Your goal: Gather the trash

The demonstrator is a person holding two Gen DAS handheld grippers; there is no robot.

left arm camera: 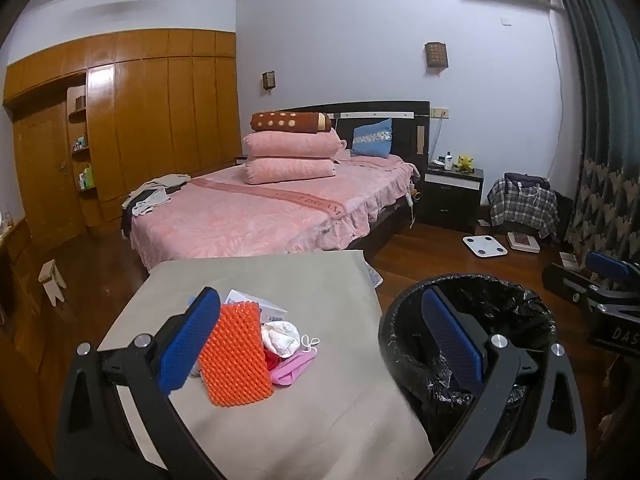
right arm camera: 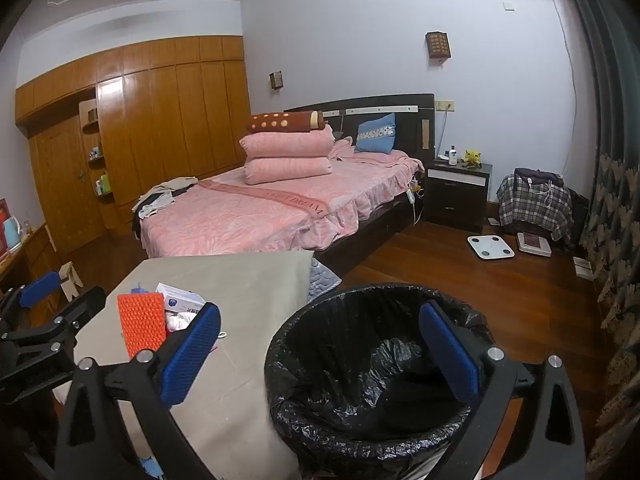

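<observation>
A pile of trash lies on a low table with a beige cloth (left arm camera: pixel 248 280): an orange knobbly foam sheet (left arm camera: pixel 234 354), a crumpled white tissue (left arm camera: pixel 282 338), a pink mask (left arm camera: pixel 294 368), something red underneath and a white printed box (right arm camera: pixel 180 298). A bin with a black liner (right arm camera: pixel 360 360) stands on the floor to the table's right. My left gripper (left arm camera: pixel 320 344) is open above the pile and the bin's rim, holding nothing. My right gripper (right arm camera: pixel 320 356) is open over the bin, also holding nothing. The left gripper (right arm camera: pixel 40 284) shows at the right wrist view's left edge.
A bed with pink bedding (left arm camera: pixel 260 208) stands behind the table, a dark nightstand (left arm camera: pixel 454 196) beside it. On the wooden floor lie a white scale (left arm camera: pixel 485 245) and a second scale (left arm camera: pixel 523 241). A clothes-draped chair (left arm camera: pixel 524 204), curtains and a wooden wardrobe (left arm camera: pixel 152 120) line the room.
</observation>
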